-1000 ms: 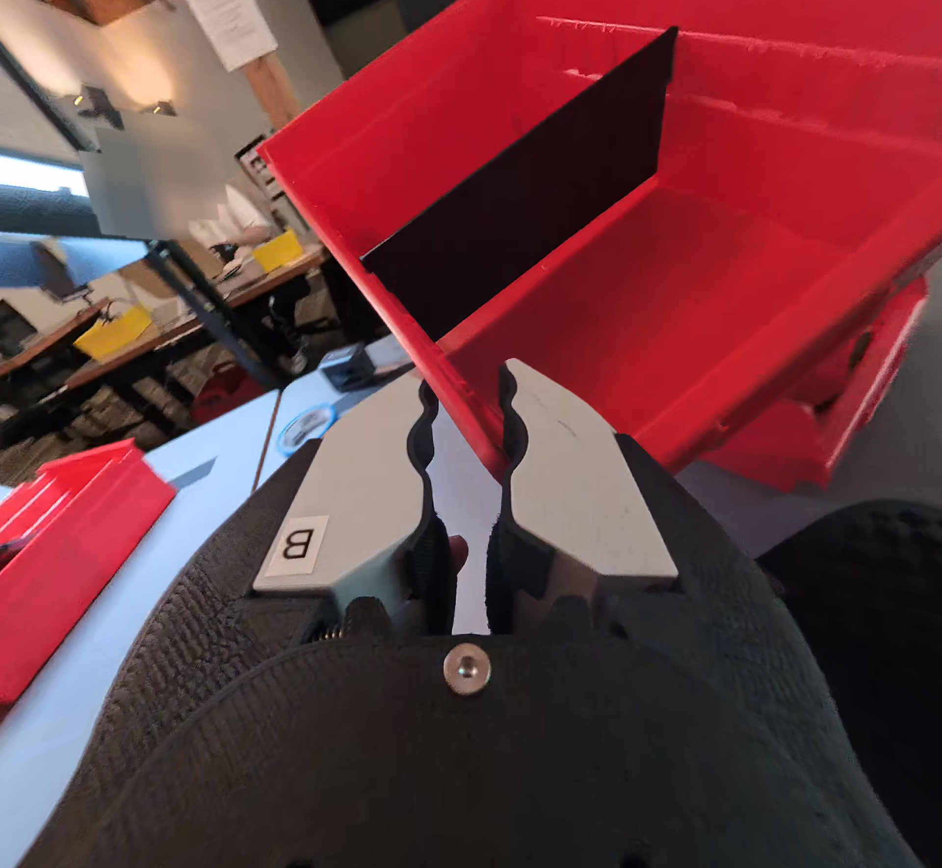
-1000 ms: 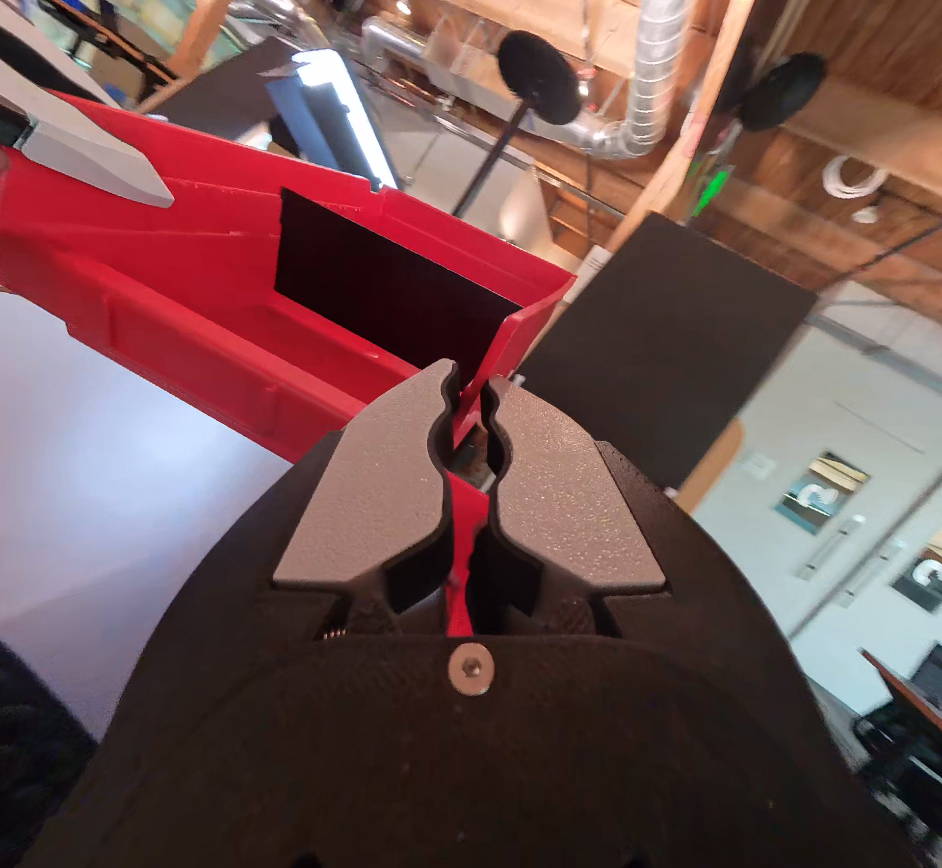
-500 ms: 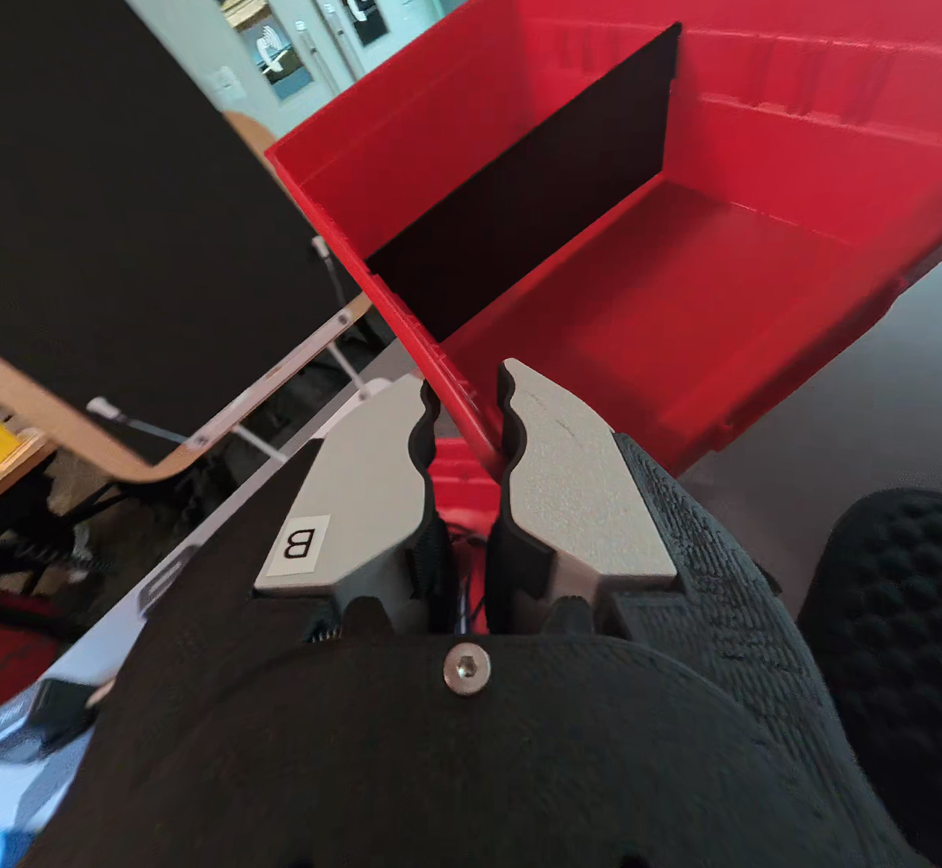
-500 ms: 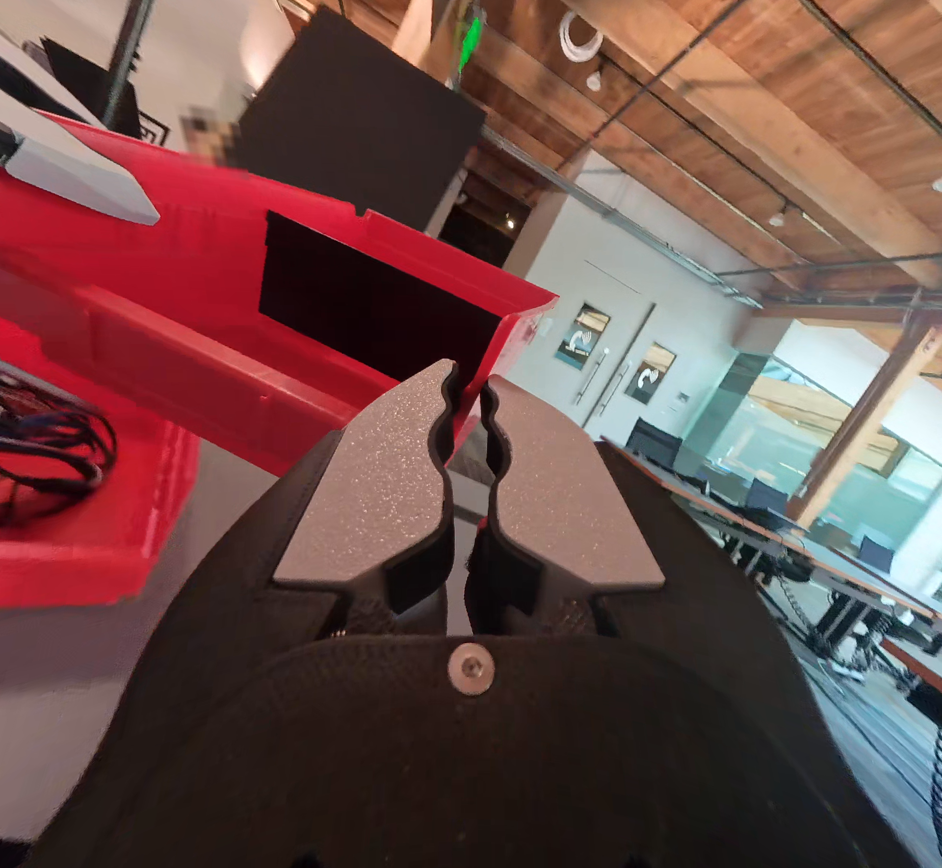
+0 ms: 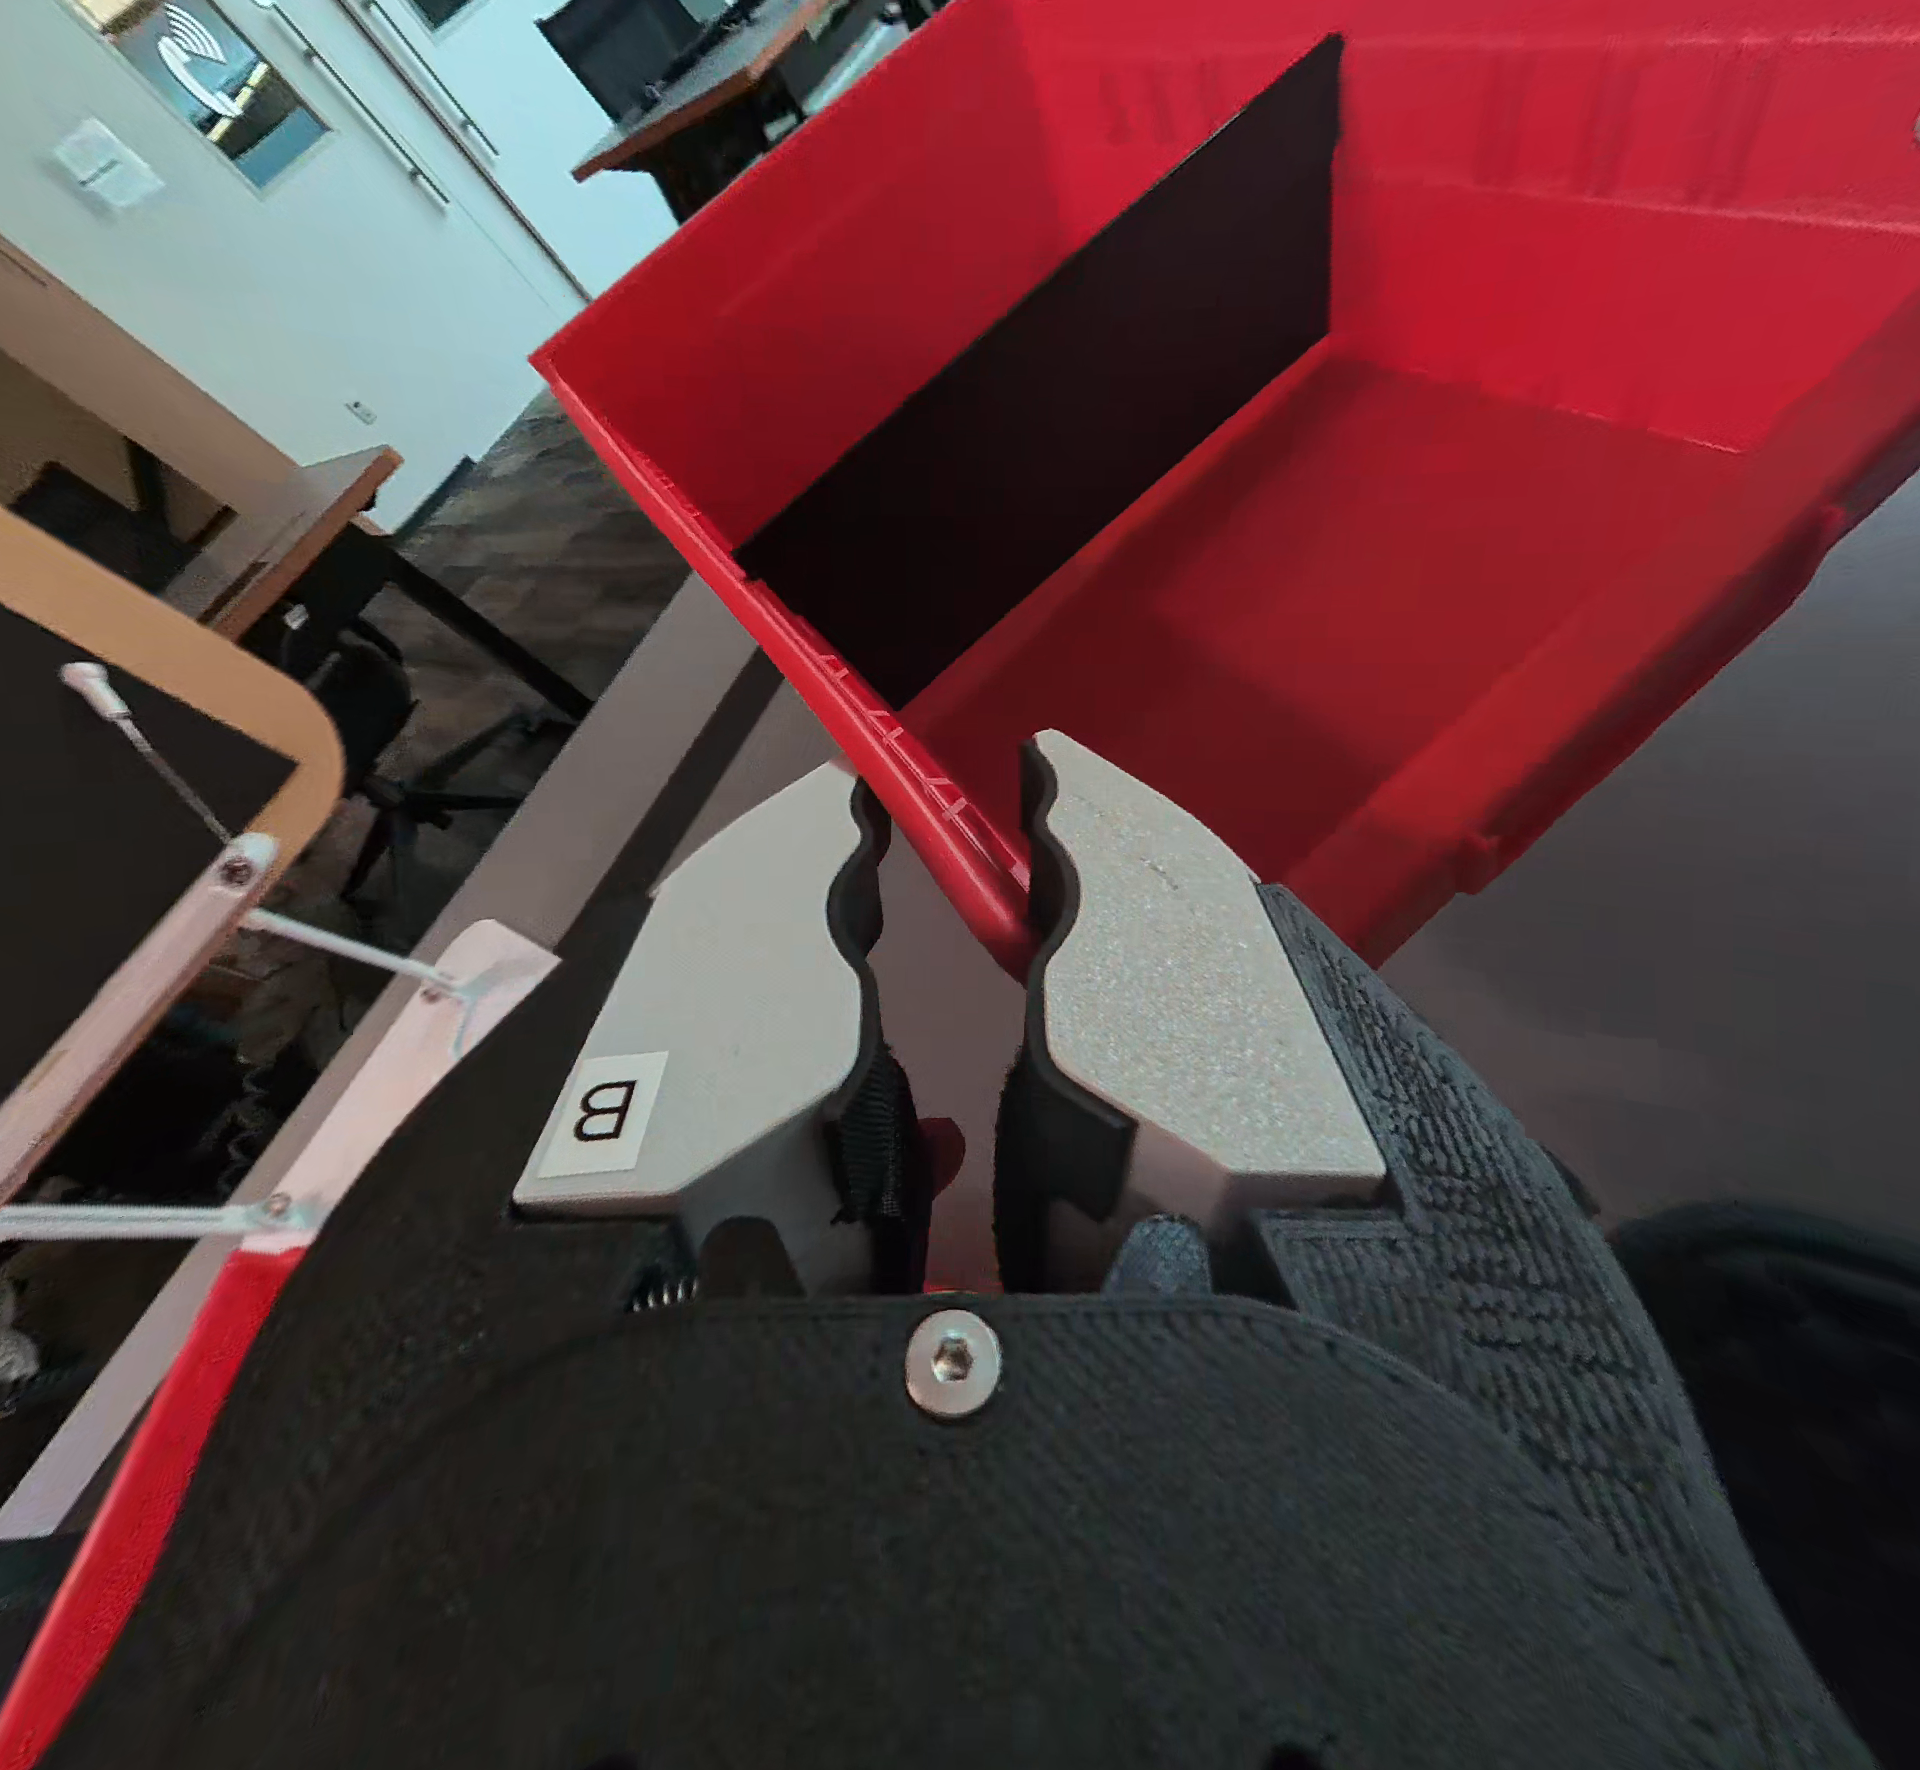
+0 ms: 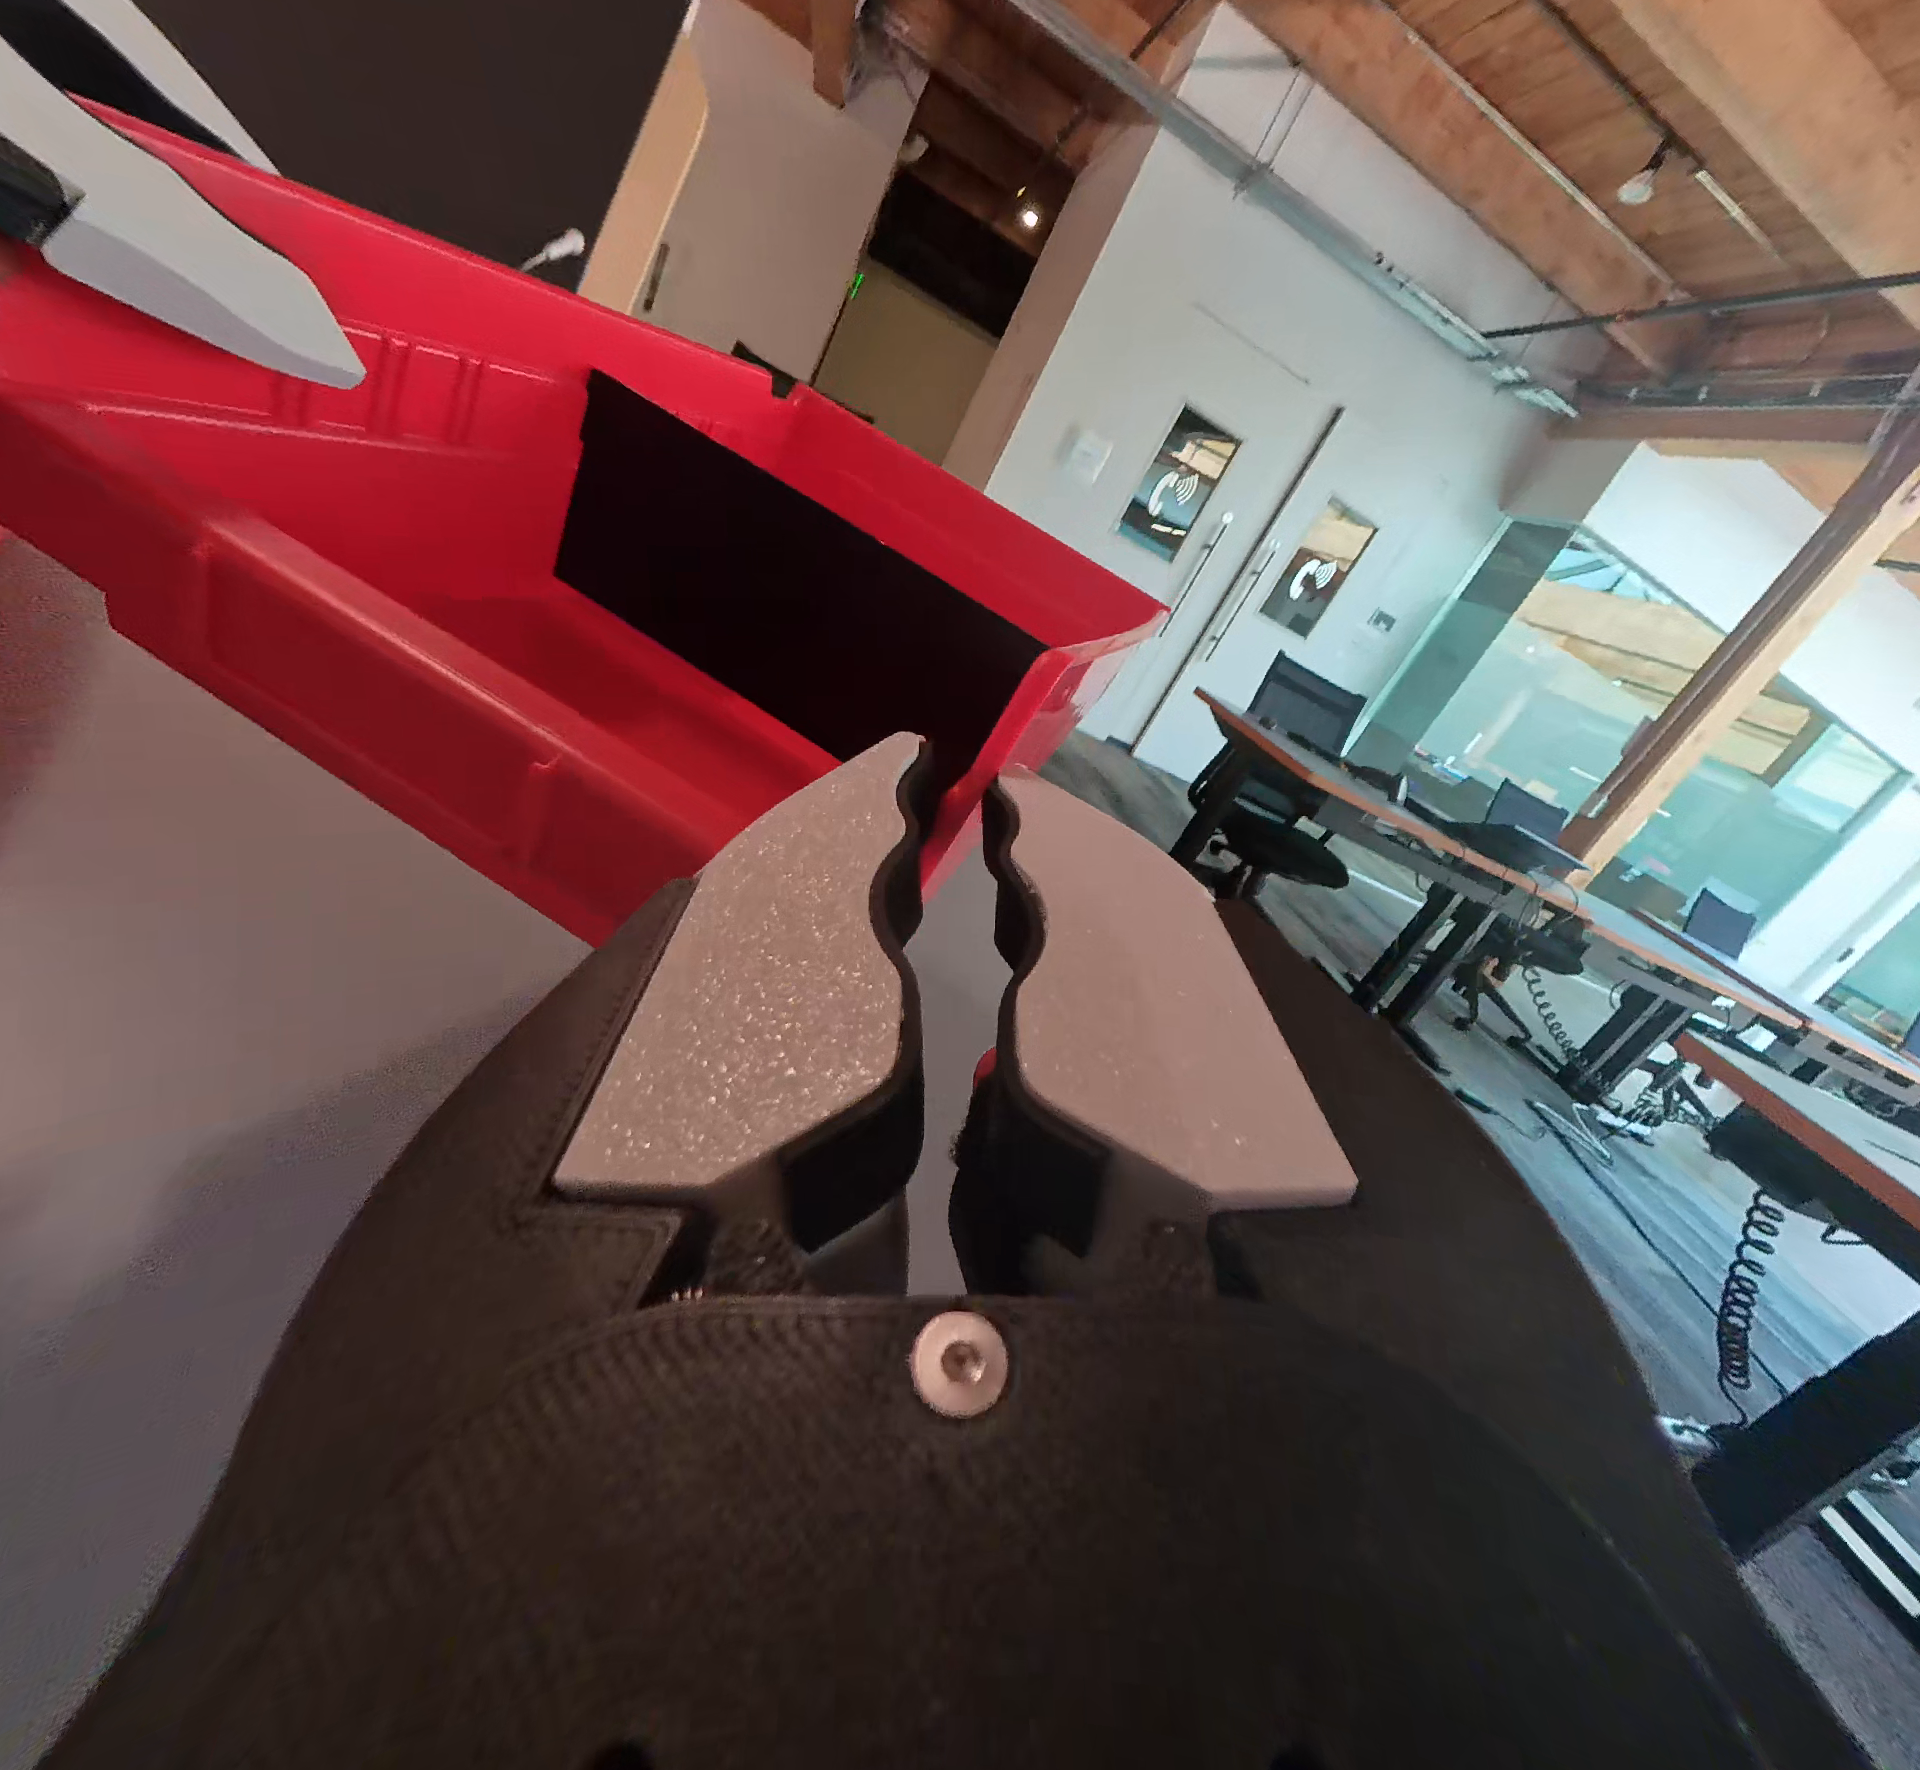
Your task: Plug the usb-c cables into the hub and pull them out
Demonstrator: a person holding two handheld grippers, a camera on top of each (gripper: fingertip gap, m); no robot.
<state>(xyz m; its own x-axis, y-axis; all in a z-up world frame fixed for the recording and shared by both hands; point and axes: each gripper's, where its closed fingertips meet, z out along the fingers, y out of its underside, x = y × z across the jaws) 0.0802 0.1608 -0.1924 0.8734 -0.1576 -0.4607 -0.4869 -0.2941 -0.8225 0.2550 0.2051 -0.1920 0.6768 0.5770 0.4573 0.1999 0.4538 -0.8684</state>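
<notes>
Both grippers (image 5: 951, 847) (image 6: 954, 790) clamp red bin (image 5: 1455, 577) rim (tilted)

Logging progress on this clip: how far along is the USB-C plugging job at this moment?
Nothing of the plugging shows as done: no hub or cable is in view. In hand: the left hand-held gripper and the right hand-held gripper each clamp a wall of the red bin, which looks empty but for a black divider and is tilted above the table. Plugging in and pulling out remain.
</notes>
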